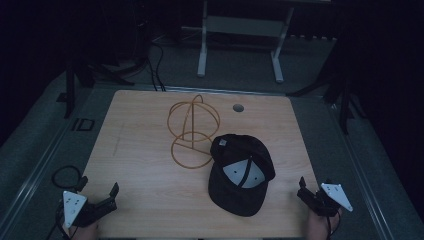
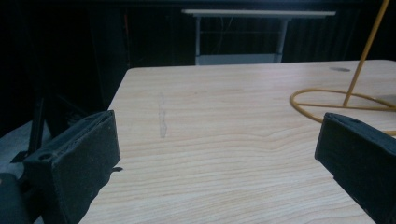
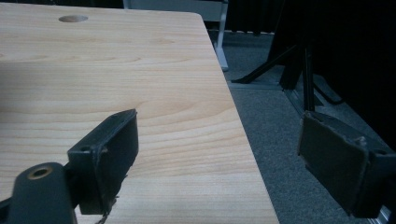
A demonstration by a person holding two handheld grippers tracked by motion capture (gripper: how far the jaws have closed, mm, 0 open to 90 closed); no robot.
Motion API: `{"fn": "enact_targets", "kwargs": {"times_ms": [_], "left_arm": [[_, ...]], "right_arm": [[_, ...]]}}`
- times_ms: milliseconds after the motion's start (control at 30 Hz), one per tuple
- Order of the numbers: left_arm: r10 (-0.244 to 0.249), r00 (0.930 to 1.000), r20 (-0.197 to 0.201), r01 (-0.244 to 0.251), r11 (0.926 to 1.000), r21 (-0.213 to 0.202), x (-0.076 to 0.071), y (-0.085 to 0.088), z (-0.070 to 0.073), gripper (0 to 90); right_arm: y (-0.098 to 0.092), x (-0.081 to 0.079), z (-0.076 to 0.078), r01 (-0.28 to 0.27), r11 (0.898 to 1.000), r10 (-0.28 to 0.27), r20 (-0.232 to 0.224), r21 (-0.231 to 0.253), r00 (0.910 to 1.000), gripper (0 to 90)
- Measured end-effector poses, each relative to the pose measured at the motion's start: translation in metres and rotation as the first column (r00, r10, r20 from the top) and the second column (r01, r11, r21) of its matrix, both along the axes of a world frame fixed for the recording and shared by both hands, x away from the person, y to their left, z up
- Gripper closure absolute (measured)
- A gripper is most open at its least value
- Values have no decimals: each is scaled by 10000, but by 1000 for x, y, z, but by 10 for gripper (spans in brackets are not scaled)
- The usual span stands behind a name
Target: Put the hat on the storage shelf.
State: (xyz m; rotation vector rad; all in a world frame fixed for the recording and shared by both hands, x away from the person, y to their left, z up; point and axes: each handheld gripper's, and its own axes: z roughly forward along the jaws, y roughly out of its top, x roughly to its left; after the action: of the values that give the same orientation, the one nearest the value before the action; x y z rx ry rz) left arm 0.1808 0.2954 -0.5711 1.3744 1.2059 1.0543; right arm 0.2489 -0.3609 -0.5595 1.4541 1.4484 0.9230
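The black cap (image 1: pixel 241 172) lies crown-down on the surface (image 1: pixel 145 150), at 4 o'clock from the yellow wire stand (image 1: pixel 192 131) and touching its base ring. Judged light, soft and floppy; the stiff brim at its near edge offers the firmest hold. Left gripper (image 1: pixel 102 200) and right gripper (image 1: pixel 307 192) are empty, jaws spread wide.

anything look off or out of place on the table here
The black cap lies upside down, its inside and pale lining facing up, beside the yellow wire stand rather than on it. A faint smudge marks the wooden table. Both the left gripper and right gripper are open, apart from everything.
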Motion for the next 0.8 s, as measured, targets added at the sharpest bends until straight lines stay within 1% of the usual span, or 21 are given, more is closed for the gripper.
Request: {"fn": "enact_targets", "kwargs": {"times_ms": [67,100,133,200,300,367,433,467,500,533,567,600,667,700,733,767,800], "left_arm": [[15,10000,-4,-15,9999,-153,0,1,0,3],[31,10000,0,-31,9998,-188,0,1,0,3],[31,10000,0,-31,9998,-188,0,1,0,3],[10,10000,-11,-11,9999,-140,0,1,0,3],[-2,10000,-23,2,9999,-105,1,0,0,3],[11,10000,4,-11,10000,-11,1,-1,0,3],[-40,10000,-47,40,10000,-43,1,-2,0,3],[21,9999,-122,-20,10000,27,1,-2,1,3],[62,9998,-166,-60,9999,150,1,-2,1,3],[62,9998,-166,-60,9999,150,1,-2,1,3],[154,9998,-107,-151,9996,253,1,-4,2,3],[238,9996,-143,-232,9990,387,1,-4,3,3],[90,9996,-275,-81,9995,306,0,-5,5,20],[155,9994,-314,-143,9991,411,0,-7,6,20],[155,9994,-314,-143,9991,411,0,-7,6,20],[46,9996,-292,-32,9988,497,-1,-9,8,20],[-10,9993,-363,28,9988,481,-2,-11,9,20]], "right_arm": [[-1,-1,0,-95,9999,96,-30,128,9999,125],[-1,-1,0,-173,9995,172,47,275,9998,126],[-1,-1,0,-173,9995,172,47,275,9998,126],[-2,-1,0,-330,9987,334,-88,399,9994,128],[-2,-2,1,-529,9975,531,-25,470,9986,128],[-2,-2,2,-692,9960,699,-102,570,9975,128],[-2,-3,5,-859,9940,867,-90,674,9962,128],[-2,-4,7,-859,9938,870,-125,703,9961,128],[-2,-5,10,-912,9929,919,-50,768,9958,128],[-2,-5,10,-912,9929,919,-50,768,9958,128],[-2,-6,13,-978,9916,979,33,847,9952,128],[0,-7,24,-1146,9900,1153,-47,823,9933,127],[3,-9,35,-1436,9842,1440,39,1038,9896,127],[5,-10,40,-1594,9814,1602,14,1069,9871,126],[5,-10,40,-1594,9814,1602,14,1069,9871,126],[7,-10,47,-1788,9779,1796,20,1086,9837,125],[11,-11,58,-2022,9749,2025,70,933,9793,125]]}}
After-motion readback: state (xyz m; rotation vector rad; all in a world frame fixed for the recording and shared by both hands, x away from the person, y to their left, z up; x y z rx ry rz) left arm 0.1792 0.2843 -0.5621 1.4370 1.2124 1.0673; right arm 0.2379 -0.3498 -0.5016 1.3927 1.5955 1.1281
